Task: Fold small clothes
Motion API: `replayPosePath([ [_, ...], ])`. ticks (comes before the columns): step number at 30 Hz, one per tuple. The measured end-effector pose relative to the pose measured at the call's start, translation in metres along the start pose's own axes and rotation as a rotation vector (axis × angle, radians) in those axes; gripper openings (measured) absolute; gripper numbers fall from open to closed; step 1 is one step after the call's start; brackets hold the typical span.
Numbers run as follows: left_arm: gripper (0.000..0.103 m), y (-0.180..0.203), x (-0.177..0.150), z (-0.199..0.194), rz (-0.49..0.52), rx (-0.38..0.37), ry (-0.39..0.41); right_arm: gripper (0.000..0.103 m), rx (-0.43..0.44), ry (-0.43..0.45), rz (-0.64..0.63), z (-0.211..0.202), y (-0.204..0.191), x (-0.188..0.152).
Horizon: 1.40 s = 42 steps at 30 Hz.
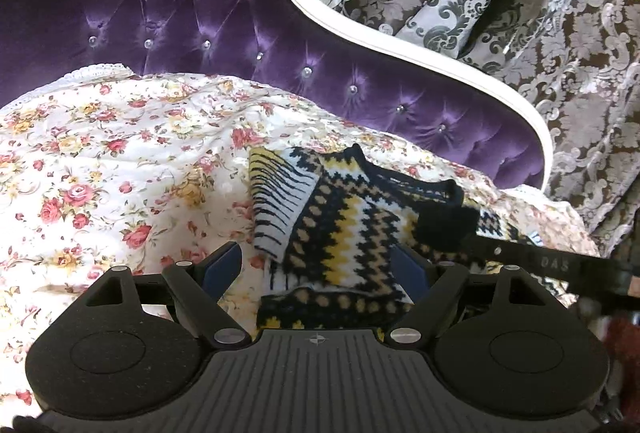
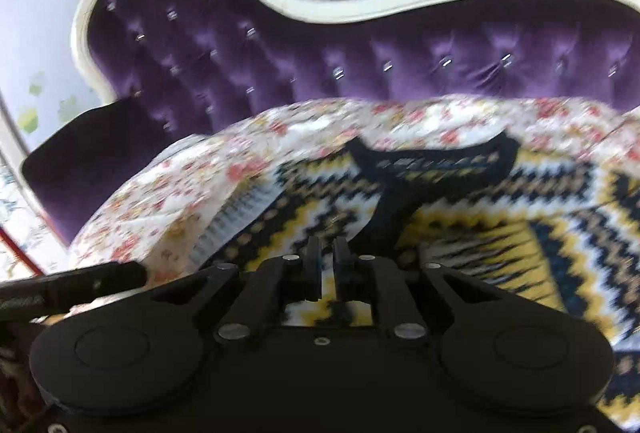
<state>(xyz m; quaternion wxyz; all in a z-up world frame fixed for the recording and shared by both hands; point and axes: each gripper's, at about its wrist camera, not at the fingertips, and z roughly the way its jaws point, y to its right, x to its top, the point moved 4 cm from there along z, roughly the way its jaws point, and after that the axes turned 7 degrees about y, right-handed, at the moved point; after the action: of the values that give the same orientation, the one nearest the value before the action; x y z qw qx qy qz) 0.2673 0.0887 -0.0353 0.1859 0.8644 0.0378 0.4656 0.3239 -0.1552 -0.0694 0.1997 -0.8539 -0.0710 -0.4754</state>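
A small knitted sweater (image 1: 344, 233) with black, yellow, white and tan zigzags lies on a floral quilt (image 1: 120, 161). One part is turned over at its left, showing the striped inside. My left gripper (image 1: 316, 267) stands wide open just over the sweater's near edge, with the knit between its blue pads and neither pad pressing on it. In the blurred right wrist view the sweater (image 2: 500, 217) spreads to the right, its black collar towards the sofa back. My right gripper (image 2: 327, 261) hovers over it with a narrow slit between its fingers and nothing in the slit.
The quilt (image 2: 180, 193) covers the seat of a purple tufted sofa (image 1: 200, 13) with a white frame. Grey-brown damask curtains (image 1: 560, 73) hang behind it. A black bar of the other gripper (image 1: 540, 261) reaches in from the right edge.
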Motion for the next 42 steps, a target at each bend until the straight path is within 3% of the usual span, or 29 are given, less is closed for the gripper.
replayPosePath([
  [1,0.081,0.001,0.0,0.001,0.0,-0.001,-0.002,0.045,0.018,0.005,0.003,-0.004,0.0,0.001],
  [2,0.081,0.002,0.001,0.003,0.002,-0.004,-0.004,0.064,0.029,0.017,0.003,-0.008,0.0,0.004],
  [3,0.081,0.005,0.002,0.004,0.003,-0.007,-0.005,0.074,0.038,0.034,0.006,-0.015,0.002,0.007],
  [7,0.081,0.019,0.004,0.011,0.012,-0.027,-0.008,0.077,0.028,0.106,0.044,-0.045,0.019,0.026],
  [9,0.081,0.028,0.004,0.016,0.014,-0.046,-0.016,0.089,-0.01,0.145,0.067,-0.061,0.034,0.033],
  [13,0.081,0.055,0.002,0.027,0.052,-0.072,-0.037,0.102,-0.163,0.217,0.107,-0.094,0.07,0.034],
  [18,0.081,0.094,-0.01,0.041,0.153,-0.091,-0.068,0.103,-0.406,0.191,0.197,-0.113,0.118,0.021],
  [21,0.082,0.117,-0.019,0.055,0.216,-0.09,-0.095,0.102,-0.405,0.179,0.277,-0.112,0.141,0.006],
  [23,0.082,0.13,-0.024,0.066,0.253,-0.085,-0.099,0.103,-0.438,0.1,0.327,-0.11,0.15,0.004],
  [30,0.082,0.171,-0.041,0.099,0.348,-0.069,-0.104,0.103,-0.486,0.176,0.264,-0.121,0.145,0.014],
  [37,0.08,0.173,-0.054,0.125,0.454,0.045,-0.118,0.103,-0.452,0.186,0.338,-0.126,0.157,0.014],
  [39,0.063,0.167,-0.056,0.128,0.469,0.06,-0.121,0.103,-0.453,0.204,0.362,-0.13,0.162,0.015],
  [40,0.04,0.164,-0.055,0.128,0.469,0.066,-0.118,0.103,-0.456,0.213,0.375,-0.133,0.165,0.015],
  [41,0.023,0.163,-0.052,0.127,0.465,0.07,-0.102,0.103,-0.462,0.219,0.387,-0.134,0.168,0.015],
  [42,0.015,0.162,-0.048,0.124,0.459,0.067,-0.085,0.103,-0.469,0.226,0.398,-0.137,0.171,0.015],
])
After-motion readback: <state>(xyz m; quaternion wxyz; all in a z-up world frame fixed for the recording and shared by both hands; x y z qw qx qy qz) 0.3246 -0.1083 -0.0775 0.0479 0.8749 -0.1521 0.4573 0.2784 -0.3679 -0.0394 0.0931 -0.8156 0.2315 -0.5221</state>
